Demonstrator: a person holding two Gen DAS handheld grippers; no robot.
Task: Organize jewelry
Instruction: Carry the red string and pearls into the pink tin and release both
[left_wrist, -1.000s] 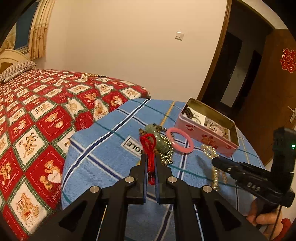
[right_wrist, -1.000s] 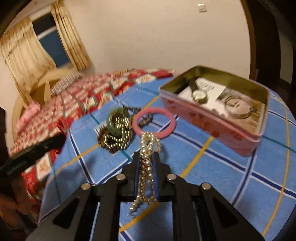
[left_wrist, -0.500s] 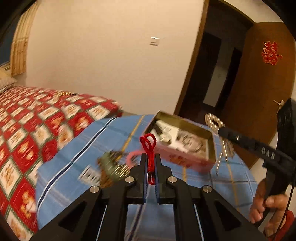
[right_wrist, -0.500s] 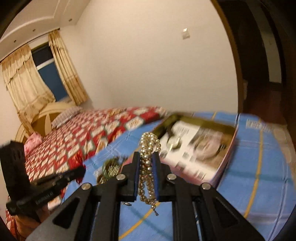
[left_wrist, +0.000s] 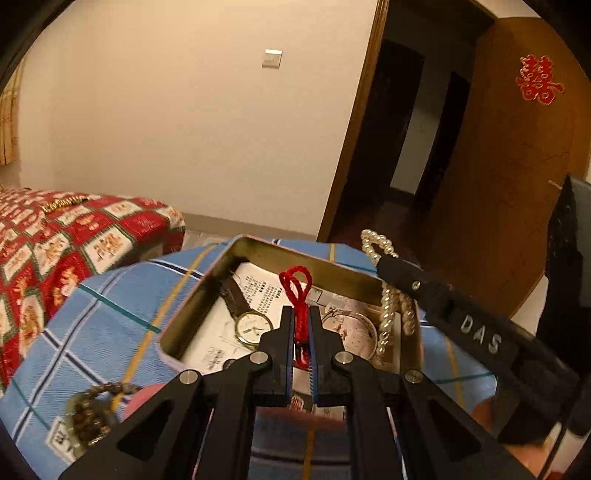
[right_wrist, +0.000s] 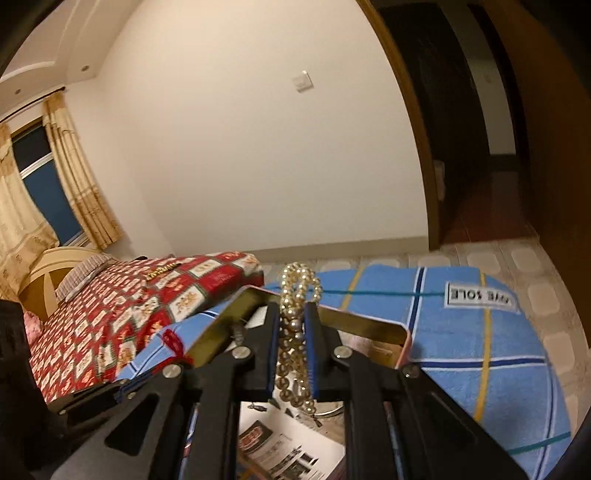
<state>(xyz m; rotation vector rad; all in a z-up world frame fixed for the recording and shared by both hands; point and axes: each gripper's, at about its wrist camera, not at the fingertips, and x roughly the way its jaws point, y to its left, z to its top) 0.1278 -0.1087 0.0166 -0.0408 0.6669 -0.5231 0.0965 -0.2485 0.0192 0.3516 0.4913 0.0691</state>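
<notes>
While both tools hang over the open tin (left_wrist: 207, 295), each is clamped on a piece: the left tool (left_wrist: 301, 317) pinches a red cord (left_wrist: 297, 291) tight, and the right tool (right_wrist: 293, 321) is closed on a pearl strand (right_wrist: 295, 332) whose loops dangle into the tin beside a watch (left_wrist: 253, 326). Both pieces are light and limp — the pearls likely slippery, so they are best pinched across bunched strands. More beads (left_wrist: 92, 410) lie on the tabletop (left_wrist: 110, 314).

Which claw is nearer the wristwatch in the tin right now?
Left. The left claw, shut on the red cord, hangs right beside the wristwatch; the right claw holds pearls over the tin's far side.
</notes>
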